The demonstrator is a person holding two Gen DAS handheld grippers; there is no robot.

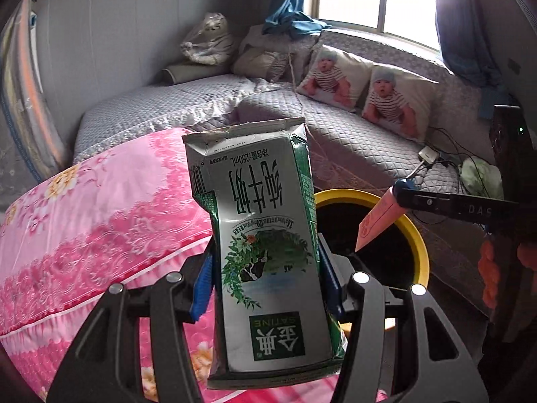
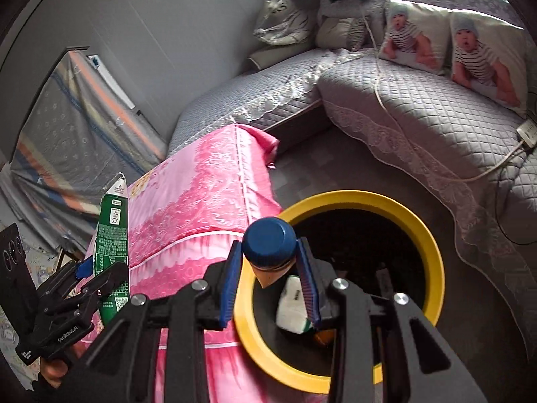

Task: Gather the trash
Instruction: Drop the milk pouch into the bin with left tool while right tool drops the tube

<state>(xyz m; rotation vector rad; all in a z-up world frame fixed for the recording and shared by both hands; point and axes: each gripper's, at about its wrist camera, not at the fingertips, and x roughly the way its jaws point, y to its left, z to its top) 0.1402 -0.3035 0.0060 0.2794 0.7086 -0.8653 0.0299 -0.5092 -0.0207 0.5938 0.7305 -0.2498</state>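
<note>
A flattened green-and-white milk carton [image 1: 265, 235] stands upright between the blue pads of my left gripper [image 1: 265, 258], which is shut on it. In the right wrist view the same carton [image 2: 112, 235] and left gripper [image 2: 85, 267] show at the far left, beside the pink bedding. My right gripper [image 2: 270, 245] is shut on an orange tube with a dark blue cap [image 2: 270, 240], held over the near rim of the yellow-rimmed bin [image 2: 369, 198]. The left wrist view shows that tube [image 1: 376, 221] over the bin [image 1: 418, 235] in the right gripper [image 1: 402, 188]. A white crumpled wrapper [image 2: 292, 309] lies inside the bin.
A pink floral quilt [image 2: 208, 194] covers a low surface left of the bin. A grey quilted corner sofa [image 2: 419, 117] with two printed cushions [image 2: 412, 37] wraps around behind. A power strip and cables [image 2: 527, 131] lie on the sofa at right. Dark floor surrounds the bin.
</note>
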